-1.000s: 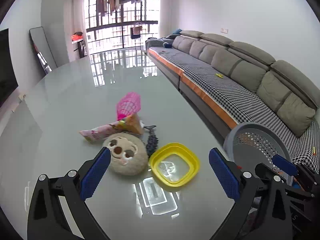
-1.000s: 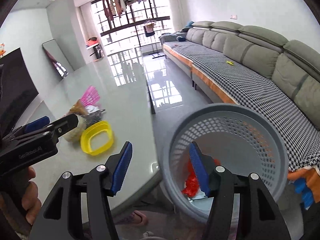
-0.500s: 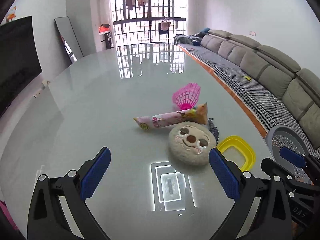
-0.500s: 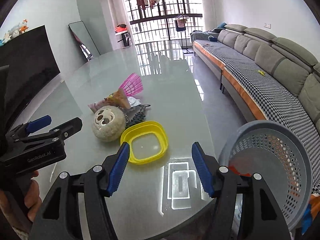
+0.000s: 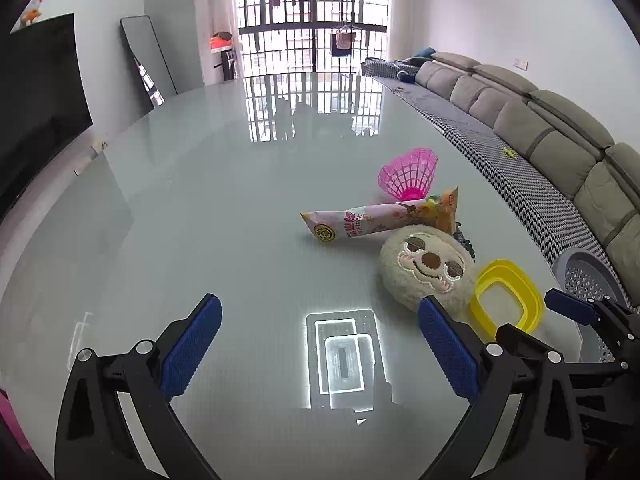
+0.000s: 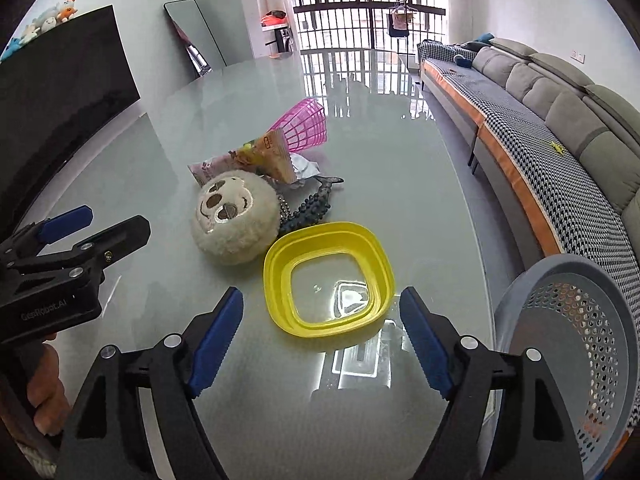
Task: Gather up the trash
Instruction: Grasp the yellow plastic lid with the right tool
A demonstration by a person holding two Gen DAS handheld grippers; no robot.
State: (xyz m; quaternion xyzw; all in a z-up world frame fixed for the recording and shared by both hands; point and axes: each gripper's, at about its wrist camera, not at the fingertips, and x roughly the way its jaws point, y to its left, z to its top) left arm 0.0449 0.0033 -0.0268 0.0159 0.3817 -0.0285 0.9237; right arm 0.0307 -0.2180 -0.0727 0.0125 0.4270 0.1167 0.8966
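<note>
A pink and orange snack wrapper (image 5: 380,222) lies on the glass table (image 5: 208,208), behind a round plush sloth face (image 5: 428,268); the wrapper (image 6: 256,158) also shows in the right wrist view with crumpled white paper (image 6: 304,168) beside it. A grey perforated trash basket (image 6: 576,344) stands off the table's right edge. My left gripper (image 5: 320,344) is open and empty, left of the plush. My right gripper (image 6: 320,332) is open and empty, just in front of a yellow square lid (image 6: 328,280).
A pink mesh basket (image 5: 410,172) lies on its side behind the wrapper. A dark beaded string (image 6: 312,208) lies between plush (image 6: 234,220) and lid. A long grey sofa (image 5: 540,140) runs along the right. A dark TV (image 5: 36,92) stands on the left.
Both grippers have swung left, away from the trash basket and toward the items on the table. The right gripper has come from over the basket to just in front of the yellow lid.
</note>
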